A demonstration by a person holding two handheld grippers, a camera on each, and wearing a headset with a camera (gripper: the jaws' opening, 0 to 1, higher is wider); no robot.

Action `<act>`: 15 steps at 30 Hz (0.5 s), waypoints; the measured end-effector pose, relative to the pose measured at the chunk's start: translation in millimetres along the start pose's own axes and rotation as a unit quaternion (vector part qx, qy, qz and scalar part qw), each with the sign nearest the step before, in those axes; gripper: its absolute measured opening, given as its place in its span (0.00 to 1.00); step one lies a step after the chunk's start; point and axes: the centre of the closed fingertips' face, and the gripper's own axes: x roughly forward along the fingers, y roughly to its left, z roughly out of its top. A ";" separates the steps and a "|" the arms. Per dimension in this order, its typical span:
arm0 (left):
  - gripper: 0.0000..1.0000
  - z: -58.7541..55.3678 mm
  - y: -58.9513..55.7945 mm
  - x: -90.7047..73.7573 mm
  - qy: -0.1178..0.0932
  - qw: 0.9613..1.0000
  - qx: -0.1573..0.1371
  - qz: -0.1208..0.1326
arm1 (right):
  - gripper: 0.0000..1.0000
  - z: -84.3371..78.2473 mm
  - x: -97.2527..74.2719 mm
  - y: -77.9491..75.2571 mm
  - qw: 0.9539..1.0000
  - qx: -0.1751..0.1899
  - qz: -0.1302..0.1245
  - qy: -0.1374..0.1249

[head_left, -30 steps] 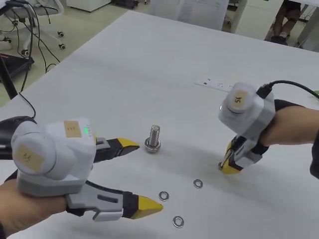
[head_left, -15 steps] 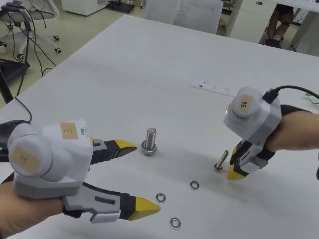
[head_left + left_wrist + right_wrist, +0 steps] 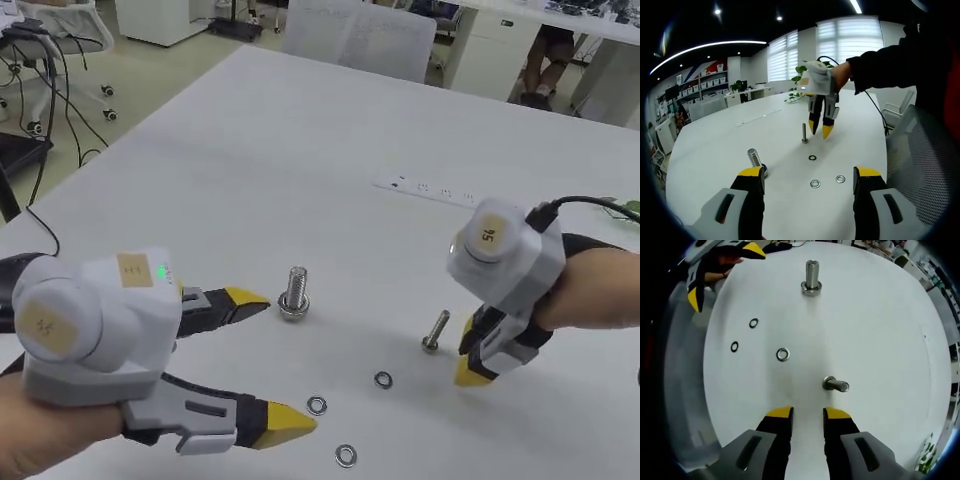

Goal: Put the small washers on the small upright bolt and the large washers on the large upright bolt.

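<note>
A: Where's the small bolt (image 3: 436,330)?
B: Upright on the worktop (image 3: 300,150), just beside the right gripper (image 3: 468,355), which is slightly parted and empty.
A: Washers (image 3: 383,380)?
B: Three lie loose near the large bolt (image 3: 295,293). The left gripper (image 3: 280,360) is spread wide.

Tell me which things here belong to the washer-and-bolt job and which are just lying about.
Job: large upright bolt, small upright bolt, three loose washers, left hand-held gripper, right hand-held gripper.
Lying about: power strip, chair, floor cables.

White table (image 3: 300,130); grey chair (image 3: 360,35) at far edge; beige floor (image 3: 150,70) beyond left edge; blinds (image 3: 850,35) on windows; ceiling strip light (image 3: 710,46) lit.
</note>
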 end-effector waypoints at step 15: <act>0.71 5.1 -5.3 -4.3 -0.002 1.000 0.009 -0.001 | 0.25 12.2 5.4 34.0 1.000 -0.024 0.012 -0.005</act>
